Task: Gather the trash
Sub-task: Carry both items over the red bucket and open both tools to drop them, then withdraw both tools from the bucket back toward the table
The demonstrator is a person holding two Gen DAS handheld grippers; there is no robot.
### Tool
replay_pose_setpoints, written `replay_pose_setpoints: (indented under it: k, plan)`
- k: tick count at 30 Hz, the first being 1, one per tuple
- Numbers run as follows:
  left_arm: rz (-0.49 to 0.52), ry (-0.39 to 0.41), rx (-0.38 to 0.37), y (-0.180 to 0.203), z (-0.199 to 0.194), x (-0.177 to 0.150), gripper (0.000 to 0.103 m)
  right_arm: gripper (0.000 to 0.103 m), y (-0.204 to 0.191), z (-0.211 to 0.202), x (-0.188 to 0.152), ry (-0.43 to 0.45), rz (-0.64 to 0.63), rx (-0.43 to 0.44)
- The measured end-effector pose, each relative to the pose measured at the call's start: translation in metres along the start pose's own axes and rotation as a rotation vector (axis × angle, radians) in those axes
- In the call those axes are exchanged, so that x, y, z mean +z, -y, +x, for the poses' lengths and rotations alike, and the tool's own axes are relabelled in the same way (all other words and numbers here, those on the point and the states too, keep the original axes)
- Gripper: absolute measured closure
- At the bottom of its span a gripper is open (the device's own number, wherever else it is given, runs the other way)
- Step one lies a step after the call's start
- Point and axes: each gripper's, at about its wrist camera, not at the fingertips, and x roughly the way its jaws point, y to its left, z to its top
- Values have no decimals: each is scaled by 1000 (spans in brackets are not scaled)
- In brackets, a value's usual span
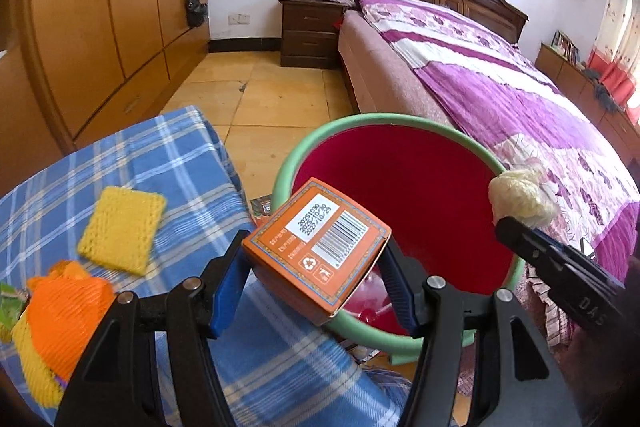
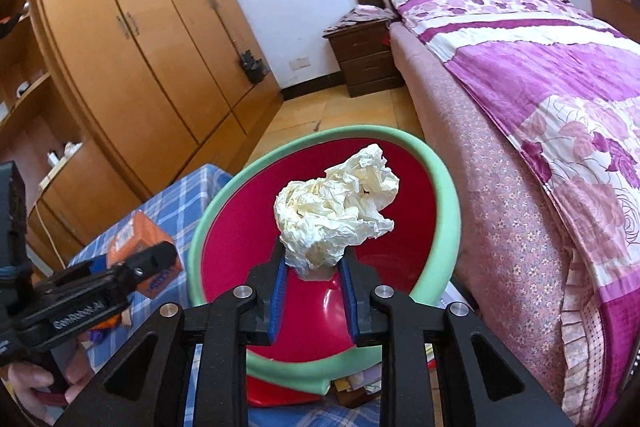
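Red bin (image 2: 400, 179), green rim, open mouth: directly ahead of and below both tongs. Right gripper (image 2: 312, 267) pinching crumpled tissue wad (image 2: 340, 211) at its base; wad pokes forward past tips, hanging over bin mouth. Left gripper (image 1: 316, 263) clamped across short sides of orange carton (image 1: 316, 247), barcode face up, long axis along fingers; carton over near-left rim, partly above blue plaid cloth (image 1: 160, 163). Judgement: right nearer bin centre; left needs more travel forward-right before drop. Yellow knit square (image 1: 122, 229) left of left tongs, on cloth.

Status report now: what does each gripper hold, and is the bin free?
Left gripper shut on orange box. Right gripper shut on crumpled tissue. Both over red bin. Bin mouth unobstructed.
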Motion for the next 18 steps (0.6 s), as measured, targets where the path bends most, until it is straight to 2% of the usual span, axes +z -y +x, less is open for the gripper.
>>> replay_pose_setpoints:
  k: [6,7,8,10,12,14,18]
  plan:
    - [17,-6,-6,5,8,2,40,68,5,1,3,10,10,-2]
    - [25,-6,-8,6,8,2,40,63,6,0,3,13,10,-3]
    - [31,-3,-10,8,8,2,37,58,6,-2,3,18,11,-5]
    - [38,4,-8,10,8,1,30,56,7,-4,3,26,15,-6]
    - [40,11,3,11,7,1,28,54,9,-6,4,33,25,-7]
    - [41,14,7,11,7,1,28,45,11,-8,5,38,35,-9]
    - [38,36,4,12,2,1,25,45,14,-12,5,46,46,-13]
